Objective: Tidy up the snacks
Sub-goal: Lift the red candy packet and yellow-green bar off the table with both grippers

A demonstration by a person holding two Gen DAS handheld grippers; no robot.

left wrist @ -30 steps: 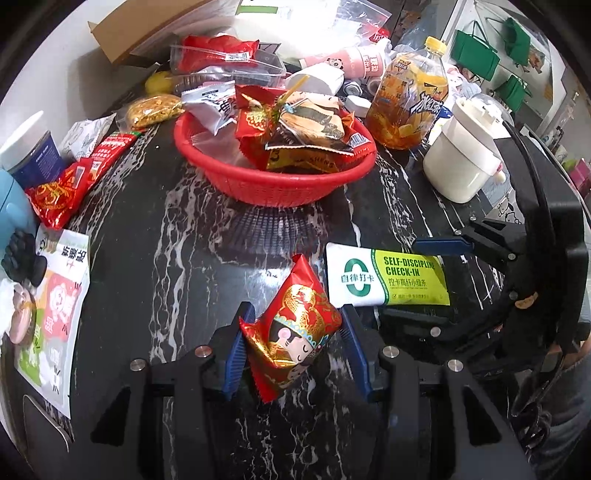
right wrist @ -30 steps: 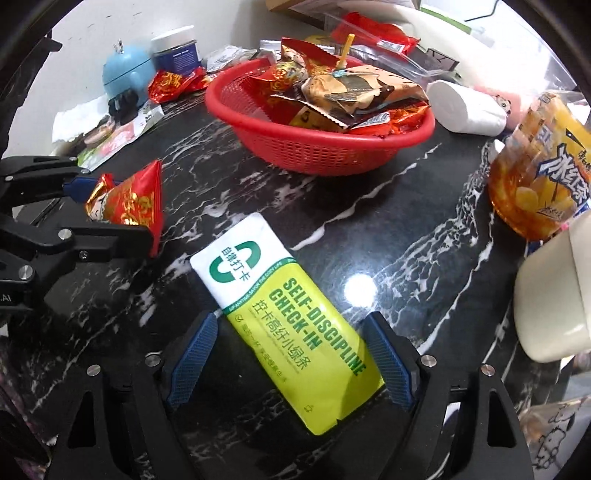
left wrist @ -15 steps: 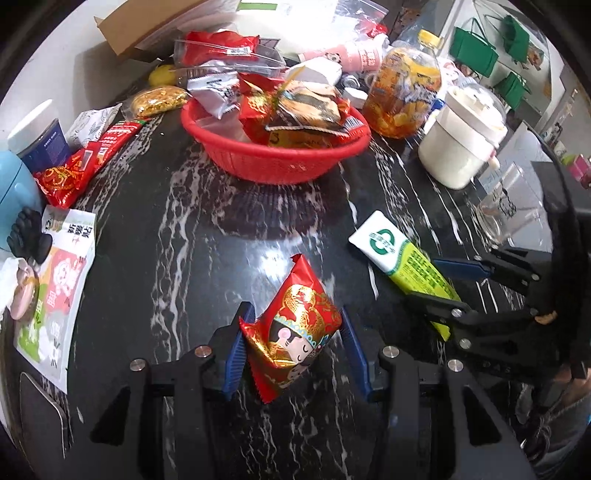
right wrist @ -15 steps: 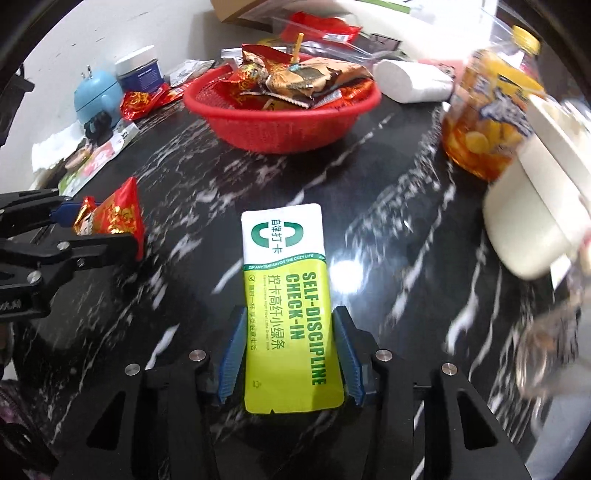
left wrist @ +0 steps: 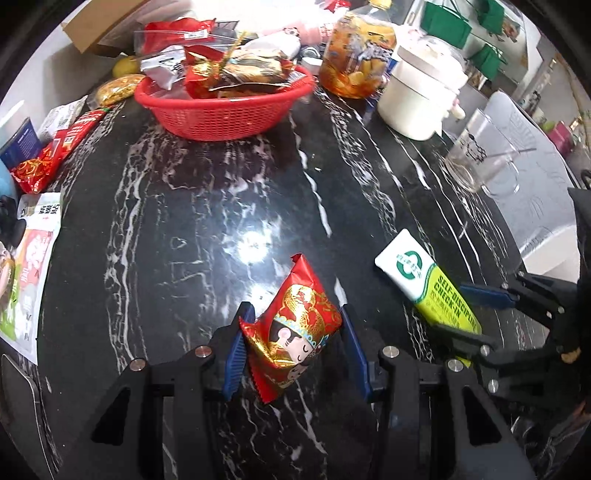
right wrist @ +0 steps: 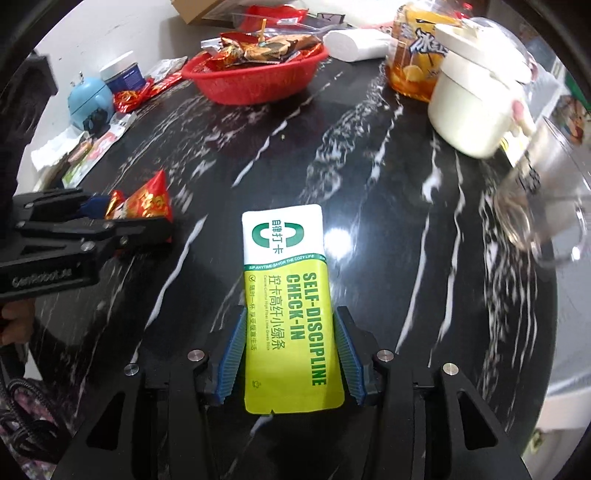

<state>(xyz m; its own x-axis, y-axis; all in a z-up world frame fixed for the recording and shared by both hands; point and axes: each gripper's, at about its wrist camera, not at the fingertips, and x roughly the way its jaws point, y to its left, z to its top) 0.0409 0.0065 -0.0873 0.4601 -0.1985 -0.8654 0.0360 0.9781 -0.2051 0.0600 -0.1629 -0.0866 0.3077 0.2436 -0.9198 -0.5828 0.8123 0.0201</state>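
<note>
One red basket (left wrist: 225, 118), one white pot (left wrist: 417, 99), one glass mug (left wrist: 476, 158), two grippers (left wrist: 295, 347) (right wrist: 288, 354)

A glossy black marble tabletop with white veins (left wrist: 207, 206), set against a plain white wall (right wrist: 110, 33).

Overhead light glares as a bright patch near the tabletop's middle. Beyond its far edge, green paper bags (left wrist: 447, 16) hang in the room behind; off its right edge stands a white moulded plastic chair (left wrist: 535, 173).
</note>
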